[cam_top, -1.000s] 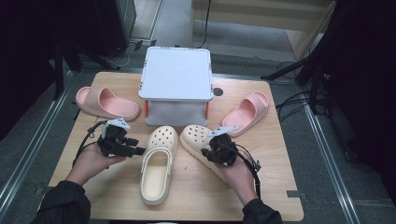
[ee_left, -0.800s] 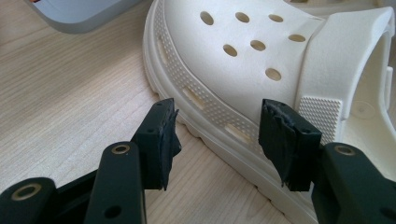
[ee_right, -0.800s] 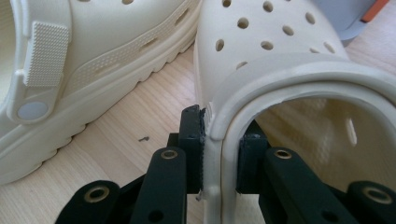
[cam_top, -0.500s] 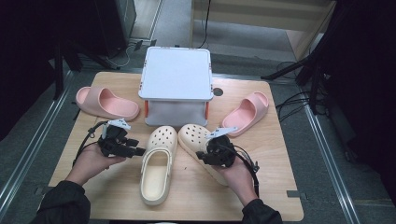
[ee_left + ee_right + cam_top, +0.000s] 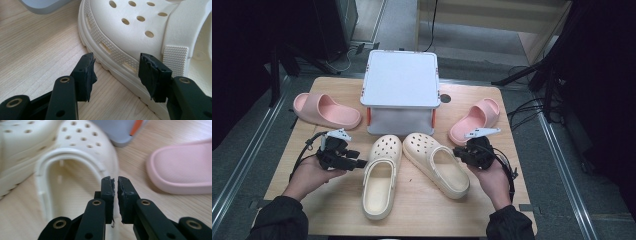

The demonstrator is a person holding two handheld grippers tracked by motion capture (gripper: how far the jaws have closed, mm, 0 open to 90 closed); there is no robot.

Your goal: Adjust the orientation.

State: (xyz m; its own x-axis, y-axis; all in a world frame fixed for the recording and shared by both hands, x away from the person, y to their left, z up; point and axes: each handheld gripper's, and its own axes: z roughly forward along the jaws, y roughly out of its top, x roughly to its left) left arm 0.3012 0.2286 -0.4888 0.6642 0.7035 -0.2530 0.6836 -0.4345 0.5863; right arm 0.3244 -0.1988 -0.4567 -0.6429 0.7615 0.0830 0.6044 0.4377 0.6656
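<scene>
On your wooden table the two cream clogs lie side by side, your left gripper spread wide at the left clog's edge, your right gripper pinched closed, empty, beside the right clog.

Wooden table — two cream clogs, two pink slides, white-lidded box.
</scene>
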